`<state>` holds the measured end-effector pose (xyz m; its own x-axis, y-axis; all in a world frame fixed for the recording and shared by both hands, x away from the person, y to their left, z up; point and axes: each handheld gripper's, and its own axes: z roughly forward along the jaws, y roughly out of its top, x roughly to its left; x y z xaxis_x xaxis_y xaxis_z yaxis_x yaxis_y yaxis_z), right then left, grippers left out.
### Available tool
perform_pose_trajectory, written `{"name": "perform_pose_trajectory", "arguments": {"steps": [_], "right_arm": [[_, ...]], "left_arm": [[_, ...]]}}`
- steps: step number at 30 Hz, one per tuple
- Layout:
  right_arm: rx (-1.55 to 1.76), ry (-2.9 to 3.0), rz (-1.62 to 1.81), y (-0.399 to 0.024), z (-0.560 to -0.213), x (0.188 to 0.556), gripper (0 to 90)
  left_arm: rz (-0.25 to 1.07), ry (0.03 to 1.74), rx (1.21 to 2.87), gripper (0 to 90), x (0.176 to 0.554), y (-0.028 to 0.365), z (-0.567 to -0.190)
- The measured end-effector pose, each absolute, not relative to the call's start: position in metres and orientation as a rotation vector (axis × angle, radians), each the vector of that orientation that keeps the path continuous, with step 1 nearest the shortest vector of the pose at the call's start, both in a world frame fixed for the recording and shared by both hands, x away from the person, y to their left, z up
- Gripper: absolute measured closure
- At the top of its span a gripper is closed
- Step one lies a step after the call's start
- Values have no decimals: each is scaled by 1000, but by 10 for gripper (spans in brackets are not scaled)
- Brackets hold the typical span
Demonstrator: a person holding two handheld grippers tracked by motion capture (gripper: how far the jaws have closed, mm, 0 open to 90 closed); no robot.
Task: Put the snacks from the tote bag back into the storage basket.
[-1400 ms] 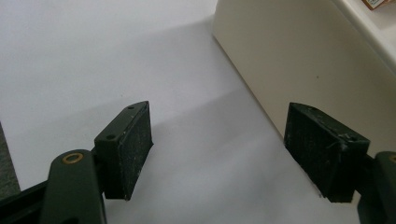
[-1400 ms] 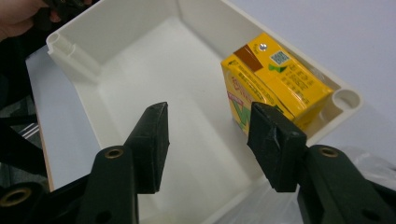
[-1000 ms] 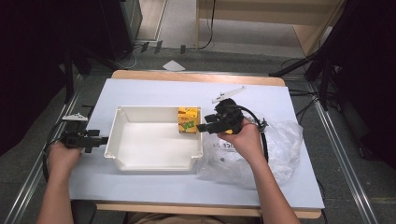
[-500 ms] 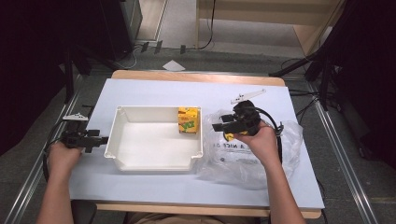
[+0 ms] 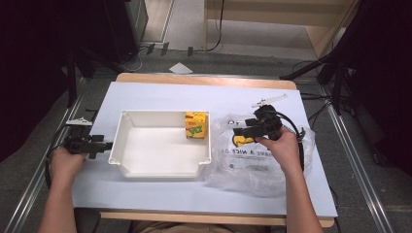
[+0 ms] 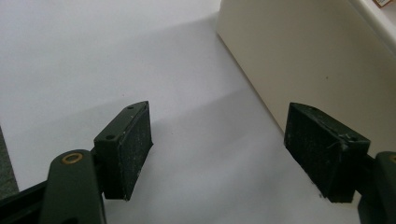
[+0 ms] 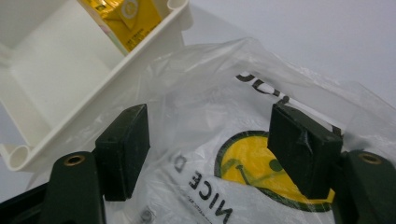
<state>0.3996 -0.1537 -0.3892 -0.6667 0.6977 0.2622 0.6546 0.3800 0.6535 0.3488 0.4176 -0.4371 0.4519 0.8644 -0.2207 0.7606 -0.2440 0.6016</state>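
Black jaws of the right tool [image 5: 243,132] stand spread, having just been opening, with nothing between them, above the clear crinkled plastic bag with a yellow smiley print [image 5: 252,158]; its lettering is partly cut off by folds. Just left sits the white rectangular plastic tray [image 5: 160,170], a yellow carton [image 5: 196,124] in its far right corner. Left tool [image 5: 104,145] rests spread at the tray's left wall on the white desk [image 5: 160,94].

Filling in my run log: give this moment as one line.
carton: in tray | right tongs: jaws opening, empty, over bag | left tongs: open beside tray
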Motion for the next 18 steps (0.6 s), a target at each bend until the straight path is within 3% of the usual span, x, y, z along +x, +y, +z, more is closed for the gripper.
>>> {"name": "perform_pose_trajectory", "arguments": {"steps": [6, 18], "right_arm": [[1270, 2580, 1152, -162, -397, 402, 247], [1283, 2567, 1184, -169, -398, 403, 246]], "left_arm": [[208, 1358, 2049, 245, 349, 419, -437], [200, 1358, 2056, 245, 350, 418, -438]]}}
